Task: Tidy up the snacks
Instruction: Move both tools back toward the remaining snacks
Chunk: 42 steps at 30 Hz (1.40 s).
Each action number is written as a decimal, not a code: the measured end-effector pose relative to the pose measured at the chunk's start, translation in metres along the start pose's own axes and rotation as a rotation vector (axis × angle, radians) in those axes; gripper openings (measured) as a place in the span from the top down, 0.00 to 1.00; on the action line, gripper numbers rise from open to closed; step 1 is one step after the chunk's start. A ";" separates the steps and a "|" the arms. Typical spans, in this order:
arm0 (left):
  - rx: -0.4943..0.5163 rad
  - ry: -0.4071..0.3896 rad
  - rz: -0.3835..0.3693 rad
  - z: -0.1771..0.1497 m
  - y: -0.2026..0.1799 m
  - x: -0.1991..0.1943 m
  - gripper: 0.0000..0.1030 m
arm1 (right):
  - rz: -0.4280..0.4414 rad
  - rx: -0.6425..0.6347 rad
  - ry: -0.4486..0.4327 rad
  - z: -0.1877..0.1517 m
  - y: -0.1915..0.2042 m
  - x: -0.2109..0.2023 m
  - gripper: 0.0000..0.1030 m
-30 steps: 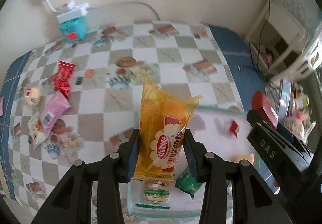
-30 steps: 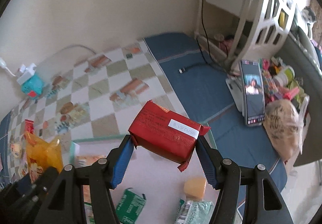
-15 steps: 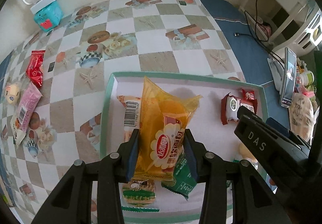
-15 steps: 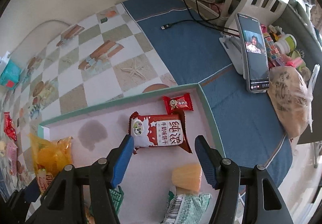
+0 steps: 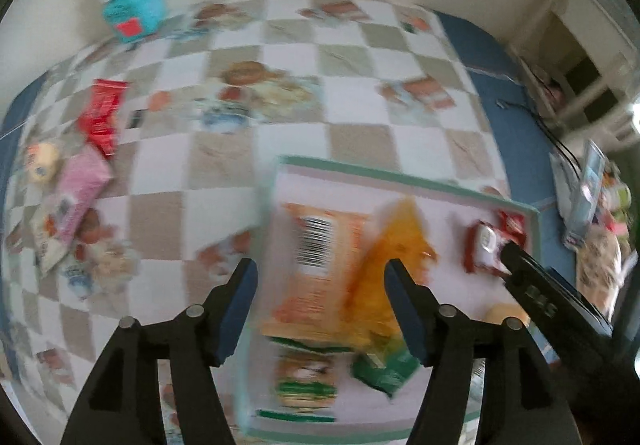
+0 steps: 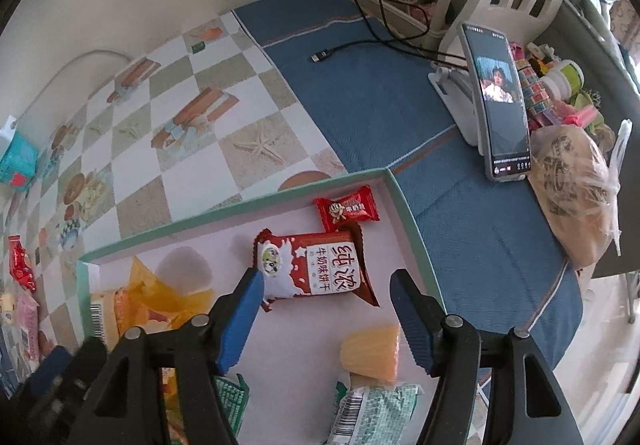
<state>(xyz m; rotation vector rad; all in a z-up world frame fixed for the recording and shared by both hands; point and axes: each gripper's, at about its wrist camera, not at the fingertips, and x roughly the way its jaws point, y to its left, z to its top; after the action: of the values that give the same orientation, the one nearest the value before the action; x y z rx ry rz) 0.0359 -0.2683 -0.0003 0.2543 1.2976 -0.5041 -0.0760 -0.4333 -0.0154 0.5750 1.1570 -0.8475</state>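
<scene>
Tray (image 6: 404,205) holds dropped snacks: yellow bag (image 5: 384,269) and red biscuit pack (image 6: 316,265) lie inside; left gripper (image 5: 320,305) and right gripper (image 6: 324,317) both spread, empty (left view blurred); next: fetch loose snacks (image 5: 84,189) on checkered cloth, L side.

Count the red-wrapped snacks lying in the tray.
2, both in the tray's far right corner: a small red candy nearest the corner and a larger red milk biscuit pack just in front of it. Others may be hidden under the grippers.
</scene>
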 end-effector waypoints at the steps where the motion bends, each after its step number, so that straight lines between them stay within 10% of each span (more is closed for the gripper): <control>1: -0.027 -0.006 0.006 0.002 0.009 -0.002 0.34 | 0.001 -0.004 -0.004 0.000 0.003 -0.002 0.29; 5: -0.157 -0.042 0.036 0.010 0.054 -0.013 0.14 | 0.018 -0.036 -0.020 0.001 0.018 -0.011 0.24; 19: -0.584 -0.113 0.266 -0.002 0.224 -0.040 0.07 | 0.112 -0.176 -0.071 -0.017 0.094 -0.039 0.10; 42: -0.677 -0.164 0.364 -0.032 0.327 -0.078 0.06 | 0.179 -0.397 -0.085 -0.075 0.212 -0.056 0.00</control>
<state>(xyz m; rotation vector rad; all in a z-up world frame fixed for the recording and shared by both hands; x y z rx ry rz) 0.1552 0.0463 0.0342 -0.1186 1.1574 0.2295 0.0476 -0.2389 0.0078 0.3057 1.1389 -0.4667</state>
